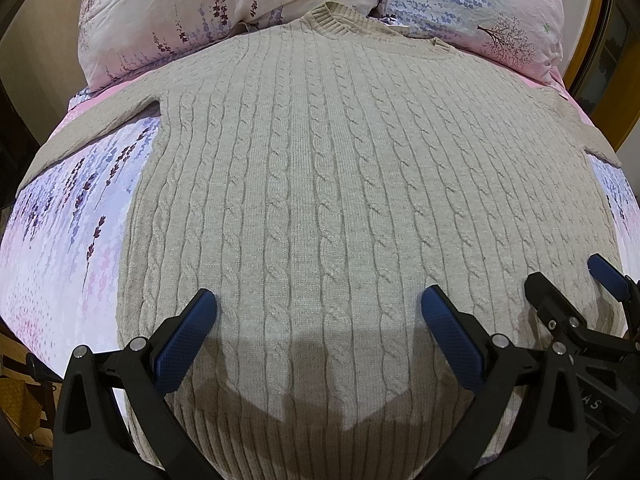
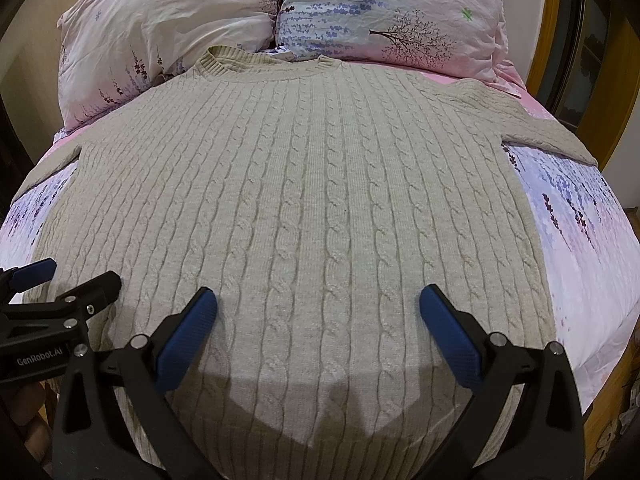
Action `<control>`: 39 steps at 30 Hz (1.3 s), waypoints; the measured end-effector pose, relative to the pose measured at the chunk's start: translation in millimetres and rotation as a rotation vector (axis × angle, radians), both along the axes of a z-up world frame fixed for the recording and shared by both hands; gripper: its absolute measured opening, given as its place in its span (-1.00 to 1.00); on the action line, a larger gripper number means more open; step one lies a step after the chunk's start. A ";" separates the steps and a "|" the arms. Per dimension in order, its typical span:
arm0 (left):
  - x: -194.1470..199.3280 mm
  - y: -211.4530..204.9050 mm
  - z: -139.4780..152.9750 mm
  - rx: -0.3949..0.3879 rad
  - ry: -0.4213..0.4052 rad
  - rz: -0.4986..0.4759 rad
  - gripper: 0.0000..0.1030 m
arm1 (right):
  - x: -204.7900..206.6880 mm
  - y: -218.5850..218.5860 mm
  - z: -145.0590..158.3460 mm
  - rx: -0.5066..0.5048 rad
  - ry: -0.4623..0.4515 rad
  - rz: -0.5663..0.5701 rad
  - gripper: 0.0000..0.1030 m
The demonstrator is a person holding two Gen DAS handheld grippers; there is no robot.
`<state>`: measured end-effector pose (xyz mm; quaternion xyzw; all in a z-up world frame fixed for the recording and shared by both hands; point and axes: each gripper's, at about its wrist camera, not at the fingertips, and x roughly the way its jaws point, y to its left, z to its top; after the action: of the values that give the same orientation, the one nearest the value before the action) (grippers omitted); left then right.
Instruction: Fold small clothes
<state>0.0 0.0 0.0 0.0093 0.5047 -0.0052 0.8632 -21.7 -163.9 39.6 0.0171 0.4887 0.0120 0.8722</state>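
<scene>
A beige cable-knit sweater (image 1: pixel 320 168) lies flat on the bed, neck toward the pillows and hem nearest me; it also fills the right wrist view (image 2: pixel 304 200). Both sleeves spread out sideways (image 1: pixel 80 132) (image 2: pixel 540 120). My left gripper (image 1: pixel 318 304) is open and empty, hovering over the lower left part of the sweater. My right gripper (image 2: pixel 318 304) is open and empty over the lower right part. Each gripper shows at the edge of the other's view: the right one (image 1: pixel 576 292), the left one (image 2: pixel 60 280).
The bed has a pink and lavender floral sheet (image 1: pixel 72 216) (image 2: pixel 580 232). Two floral pillows (image 1: pixel 208 12) (image 2: pixel 384 12) lie at the head. A wooden frame (image 2: pixel 548 32) stands at the right.
</scene>
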 end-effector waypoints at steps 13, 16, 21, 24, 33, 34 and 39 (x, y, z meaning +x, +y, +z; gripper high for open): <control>-0.1 0.0 0.0 0.000 -0.001 0.000 0.97 | 0.2 -0.3 -0.5 0.000 0.001 0.000 0.97; -0.1 0.0 0.0 0.000 -0.001 0.000 0.97 | 0.1 -0.2 -0.6 0.000 0.001 0.000 0.97; -0.1 0.0 0.0 0.000 -0.001 0.000 0.97 | 0.0 -0.3 -0.7 0.000 0.001 0.000 0.97; -0.1 0.0 0.0 0.000 -0.001 0.000 0.97 | 0.0 -0.4 -0.9 0.000 0.002 0.000 0.97; -0.2 0.0 0.0 0.000 -0.002 0.000 0.97 | 0.6 -0.3 -1.4 -0.002 0.003 0.001 0.97; -0.2 0.0 0.1 0.000 -0.003 0.001 0.97 | 0.8 -0.3 -1.4 -0.002 0.003 0.001 0.97; -1.1 -0.9 -3.2 0.000 -0.008 0.002 0.97 | 2.7 -2.2 -3.8 -0.005 0.008 0.005 0.97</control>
<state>-1.1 -0.9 -3.2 0.0087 0.5014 -0.0043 0.8652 -19.0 -166.1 35.7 0.0140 0.4922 0.0128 0.8703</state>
